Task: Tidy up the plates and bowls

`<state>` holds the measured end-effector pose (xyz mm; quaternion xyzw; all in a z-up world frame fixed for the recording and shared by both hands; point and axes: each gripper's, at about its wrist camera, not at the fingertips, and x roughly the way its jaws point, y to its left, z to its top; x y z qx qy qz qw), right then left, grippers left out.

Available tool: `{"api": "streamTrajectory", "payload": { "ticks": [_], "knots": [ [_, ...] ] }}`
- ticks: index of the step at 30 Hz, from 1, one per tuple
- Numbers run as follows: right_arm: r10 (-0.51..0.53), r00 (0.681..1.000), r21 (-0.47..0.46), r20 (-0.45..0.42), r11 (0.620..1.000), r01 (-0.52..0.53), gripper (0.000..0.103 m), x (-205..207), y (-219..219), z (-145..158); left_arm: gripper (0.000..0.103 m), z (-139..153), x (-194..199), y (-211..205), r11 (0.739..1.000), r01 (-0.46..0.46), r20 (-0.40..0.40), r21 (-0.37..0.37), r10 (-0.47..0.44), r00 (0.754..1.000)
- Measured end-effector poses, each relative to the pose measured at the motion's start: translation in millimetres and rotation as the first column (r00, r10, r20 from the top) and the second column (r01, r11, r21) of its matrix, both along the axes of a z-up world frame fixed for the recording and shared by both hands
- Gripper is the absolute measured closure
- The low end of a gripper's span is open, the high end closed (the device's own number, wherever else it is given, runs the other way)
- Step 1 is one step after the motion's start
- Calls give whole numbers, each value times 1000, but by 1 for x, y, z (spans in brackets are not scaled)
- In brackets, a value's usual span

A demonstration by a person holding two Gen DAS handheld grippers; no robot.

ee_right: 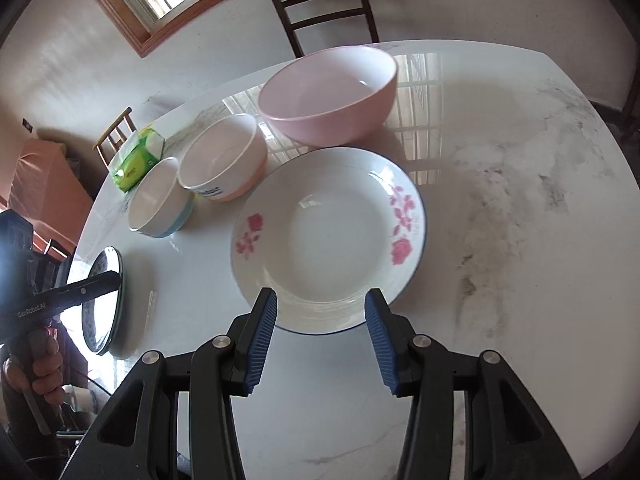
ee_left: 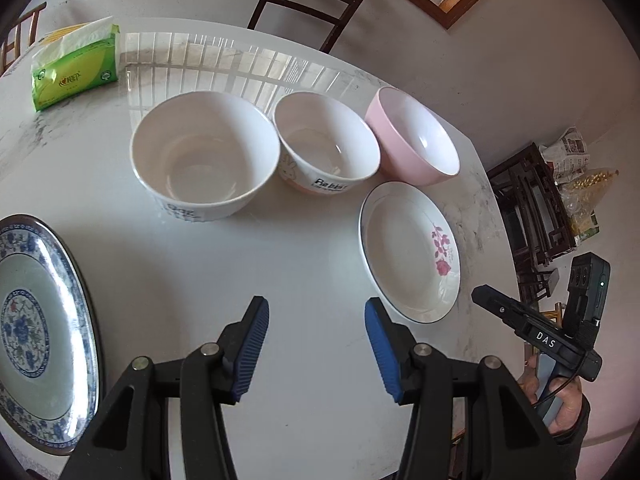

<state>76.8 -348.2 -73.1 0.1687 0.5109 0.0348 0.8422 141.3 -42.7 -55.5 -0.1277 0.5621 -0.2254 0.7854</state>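
Three bowls stand in a row on the white marble table (ee_left: 280, 360): a white bowl (ee_left: 204, 156), a rabbit-print bowl (ee_left: 328, 140) and a pink bowl (ee_left: 416, 136). In front of the pink bowl lies a rose-patterned plate (ee_left: 408, 248). A blue-patterned plate (ee_left: 36, 328) lies at the left edge. My left gripper (ee_left: 316, 304) hangs open over bare table, nothing between its blue pads. My right gripper (ee_right: 321, 294) is open too, its fingertips framing the near rim of the rose plate (ee_right: 328, 232) without touching it. The pink bowl (ee_right: 328, 92) stands just behind.
A green tissue pack (ee_left: 76, 64) lies at the table's far left corner. A dark wooden chair (ee_left: 312, 0) stands behind the table. Dark furniture with newspaper and bags (ee_left: 560, 200) sits off the right edge. The table's right half (ee_right: 520, 220) is bare marble.
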Motion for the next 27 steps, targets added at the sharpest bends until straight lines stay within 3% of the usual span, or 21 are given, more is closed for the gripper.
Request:
{"api": "streamTrajectory", "payload": {
  "ticks": [8,20,27],
  "knots": [
    [-3,1000,72,-19,997,5,69,28,-42,-33,52,-26,23,-63,1000,-14,-15,24,14,1000],
    [15,999,99,-34,995,-12,85,57,-51,-59,52,-52,43,-85,997,-65,-58,41,67,996],
    [40,999,77,-28,996,-38,88,65,-48,-62,52,-63,48,-98,996,-53,-65,78,58,996]
  ]
}}
